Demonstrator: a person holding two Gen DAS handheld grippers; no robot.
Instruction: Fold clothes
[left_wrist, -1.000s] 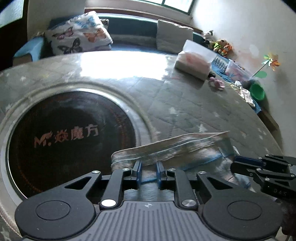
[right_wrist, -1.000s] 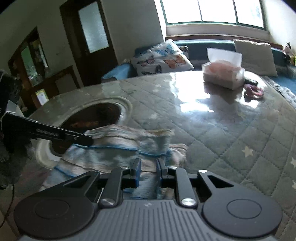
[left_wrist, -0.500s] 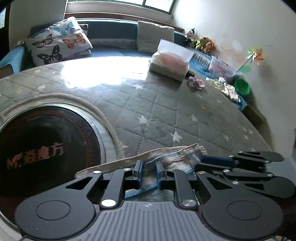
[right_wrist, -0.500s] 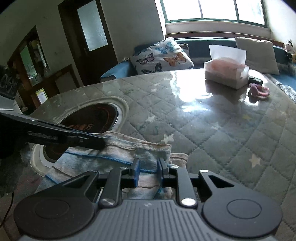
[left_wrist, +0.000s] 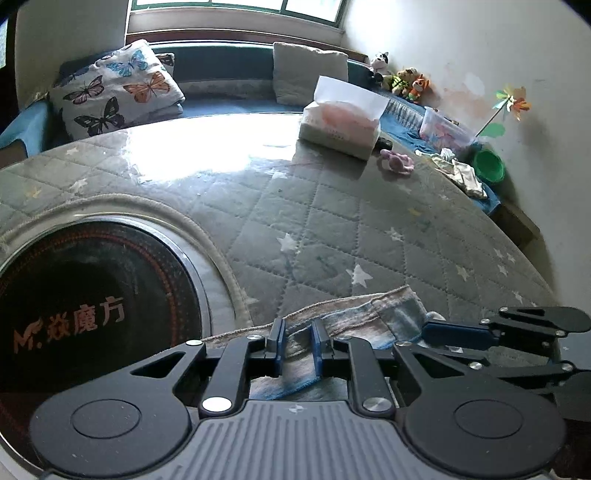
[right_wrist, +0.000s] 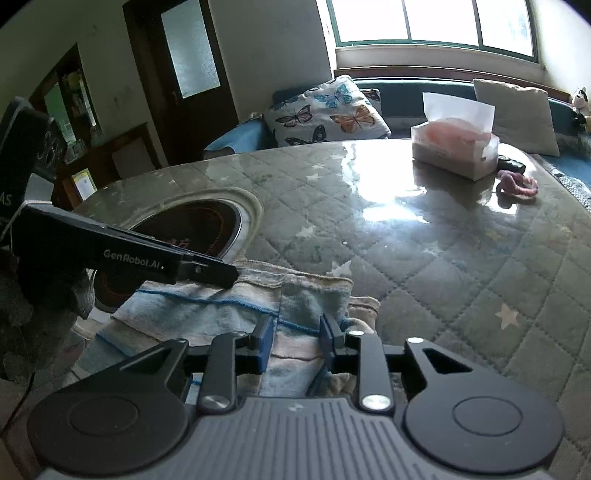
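Your left gripper (left_wrist: 297, 345) has its blue fingers (left_wrist: 277, 345) set narrowly apart with a fold of the striped cloth (left_wrist: 354, 319) running between them; whether they actually pinch it, you cannot tell. Your right gripper (right_wrist: 297, 343) holds its fingers (right_wrist: 266, 341) somewhat wider, spread over the cloth (right_wrist: 221, 306) without closing on it.

In the left wrist view the cloth lies at lower centre, a pale, blue-lined strip reaching right toward your right gripper (left_wrist: 454, 334), whose blue tip sits at the cloth's end at the lower right. In the right wrist view the cloth is bunched at lower centre, and your left gripper (right_wrist: 225, 275) comes in from the left edge, its tip touching the cloth's far hem; its side reads "GenRobot.AI".

Beyond the cloth, the quilted, star-printed surface (left_wrist: 332, 229) shines under a clear cover. A round dark cooktop (left_wrist: 85, 306) fills the lower left of the left view, lettered in orange with an "M" logo and Chinese characters. Toward the upper right stands a tissue box (left_wrist: 341, 123), with a pink hair tie (left_wrist: 397, 160) just beside it. A butterfly cushion (left_wrist: 118, 92) rests on the bench at upper left.
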